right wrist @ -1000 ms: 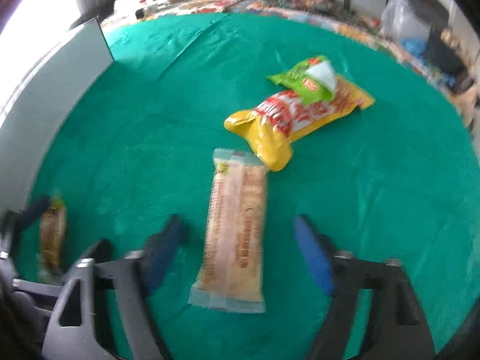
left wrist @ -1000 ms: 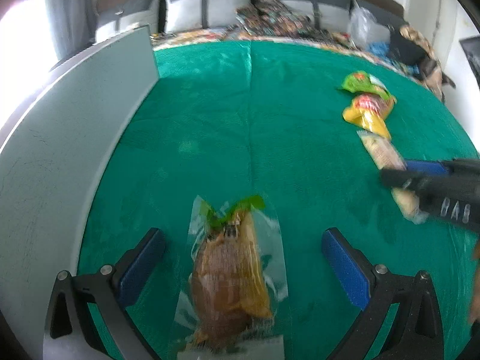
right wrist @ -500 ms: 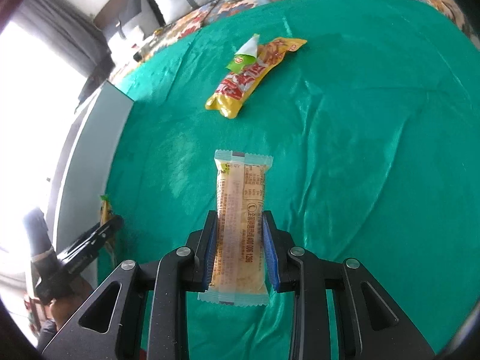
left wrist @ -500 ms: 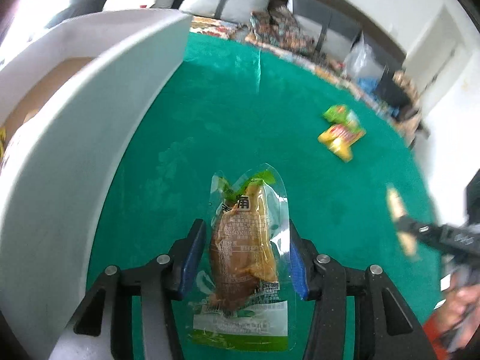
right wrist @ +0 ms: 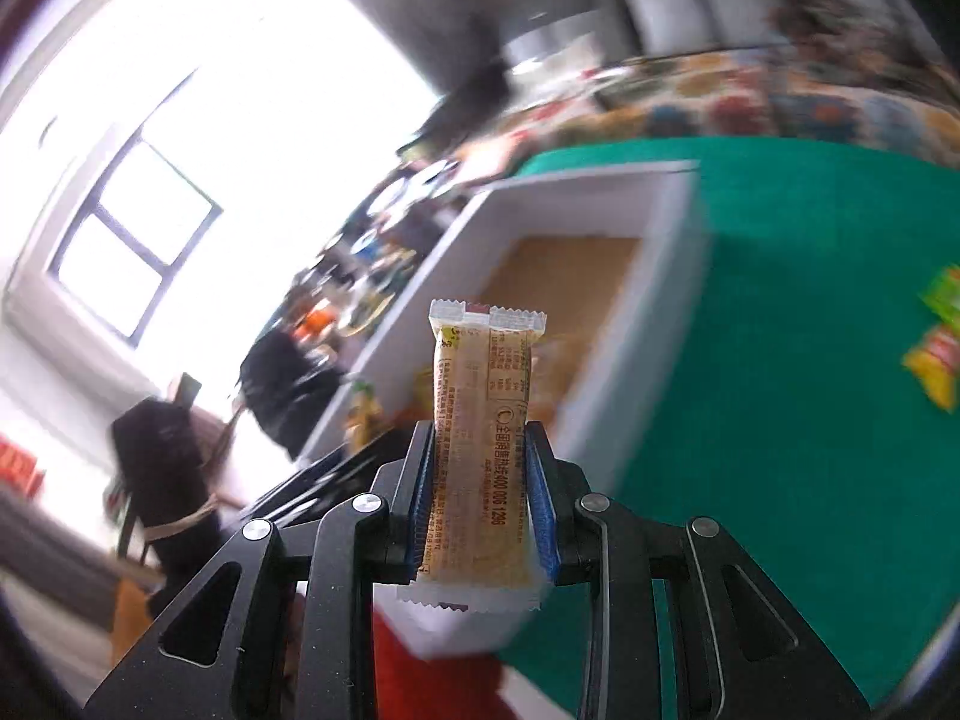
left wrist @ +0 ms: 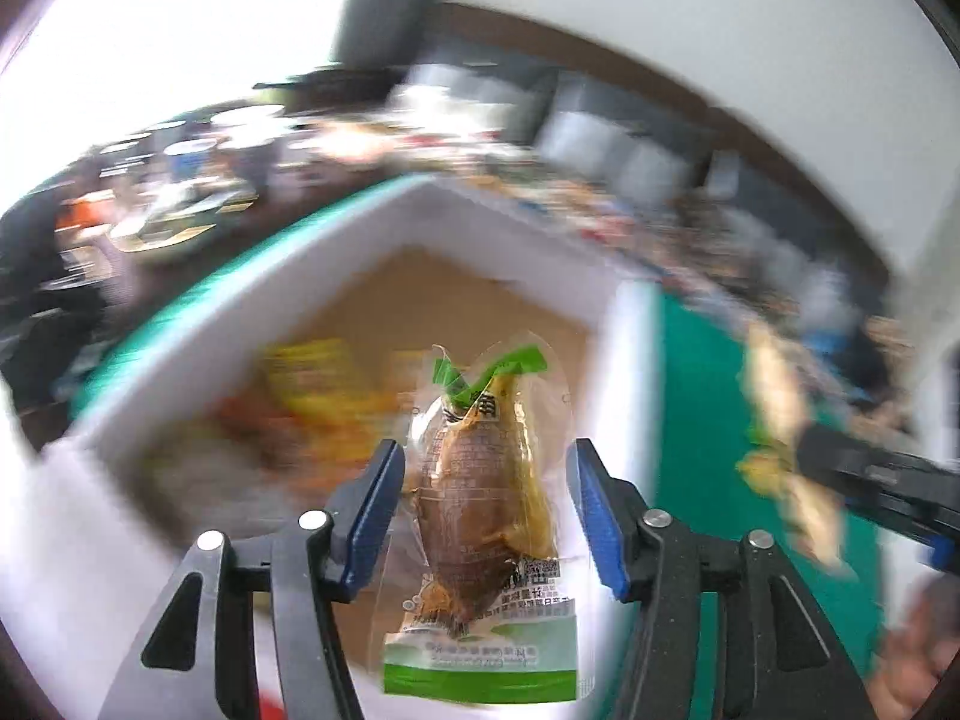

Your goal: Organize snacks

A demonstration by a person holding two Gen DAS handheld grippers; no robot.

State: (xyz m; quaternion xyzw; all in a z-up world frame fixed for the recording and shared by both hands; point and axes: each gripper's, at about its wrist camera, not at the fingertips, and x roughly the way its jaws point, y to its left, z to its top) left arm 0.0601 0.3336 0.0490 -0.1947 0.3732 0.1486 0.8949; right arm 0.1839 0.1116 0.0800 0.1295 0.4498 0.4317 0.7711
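My left gripper [left wrist: 483, 510] is shut on a clear vacuum pack with a brown snack [left wrist: 480, 480] and holds it in the air over the white box [left wrist: 528, 228]. The box has a brown floor and several blurred snack packs [left wrist: 312, 402] inside. My right gripper [right wrist: 480, 468] is shut on a beige wafer bar [right wrist: 480, 420], held upright above the box's near corner [right wrist: 660, 312]. The right gripper with its bar also shows at the right of the left wrist view [left wrist: 798, 468]. Both views are motion blurred.
The green cloth [right wrist: 810, 420] covers the table to the right of the box. A yellow-red pack [right wrist: 936, 360] and a green pack [right wrist: 945, 294] lie on it at the far right. A bright window and a dark chair [right wrist: 162, 456] are at the left.
Both grippers have lifted their snacks off the green cloth and swung left to the white box. The box's inside has come into view.
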